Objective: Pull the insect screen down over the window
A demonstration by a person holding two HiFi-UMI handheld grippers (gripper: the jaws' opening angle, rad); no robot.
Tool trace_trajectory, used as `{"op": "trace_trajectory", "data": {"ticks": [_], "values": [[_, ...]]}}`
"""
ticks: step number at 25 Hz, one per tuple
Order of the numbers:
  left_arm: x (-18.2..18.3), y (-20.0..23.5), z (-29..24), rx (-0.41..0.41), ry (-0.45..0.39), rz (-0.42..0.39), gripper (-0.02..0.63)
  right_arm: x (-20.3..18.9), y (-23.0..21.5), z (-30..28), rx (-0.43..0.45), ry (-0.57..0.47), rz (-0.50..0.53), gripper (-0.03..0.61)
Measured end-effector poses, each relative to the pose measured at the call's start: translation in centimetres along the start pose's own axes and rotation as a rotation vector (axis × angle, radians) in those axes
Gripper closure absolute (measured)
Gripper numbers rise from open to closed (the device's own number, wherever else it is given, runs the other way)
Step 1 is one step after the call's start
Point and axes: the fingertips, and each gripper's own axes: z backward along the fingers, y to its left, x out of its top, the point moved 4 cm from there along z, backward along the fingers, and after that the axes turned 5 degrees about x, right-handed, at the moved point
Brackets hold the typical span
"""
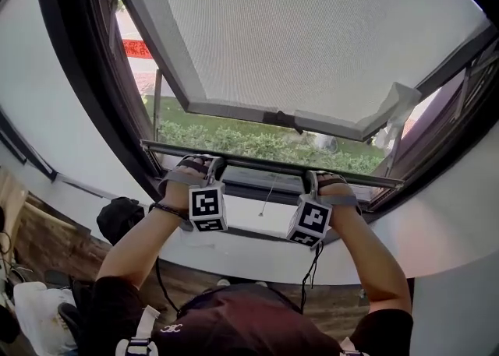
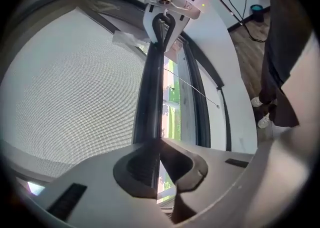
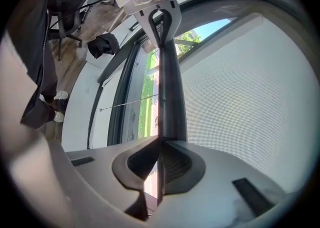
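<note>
Since the insect screen [image 1: 312, 35] looks light and floppy, we judge its stiff bottom bar [image 1: 265, 163] the right hold; left claw [image 1: 209, 163] and right claw [image 1: 315, 178] both clamp it, well apart.

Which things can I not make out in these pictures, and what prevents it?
- Head view: how the jaws of the left gripper and right gripper stand, hidden behind their cubes and the hands.
- Head view: top of the screen, cut off by the upper edge.
- Head view: where the cord is fastened, too thin to tell.
- Left gripper view: far end of the bar, hidden behind the right gripper.
</note>
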Motion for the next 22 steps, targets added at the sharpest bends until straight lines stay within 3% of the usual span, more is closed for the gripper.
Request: {"op": "trace_trajectory", "data": {"ticks": [4, 13, 22], "values": [[-0.2, -0.4, -0.4, -0.01, -0.008, 0.043, 0.589, 0.0, 0.4, -0.5, 0.001, 0.009, -0.014, 0.555], [-0.6, -1.7, -1.0, -0.045, -0.008, 0.042, 0.589, 0.2, 1.5, -1.3, 0.04, 0.025, -0.017, 0.555], [-0.9, -5.5, -3.1, -0.149, 0.02, 0.041, 0.589, -0.2, 4.8, -4.1, 0.14, 0.025, -0.029, 0.554]]}}
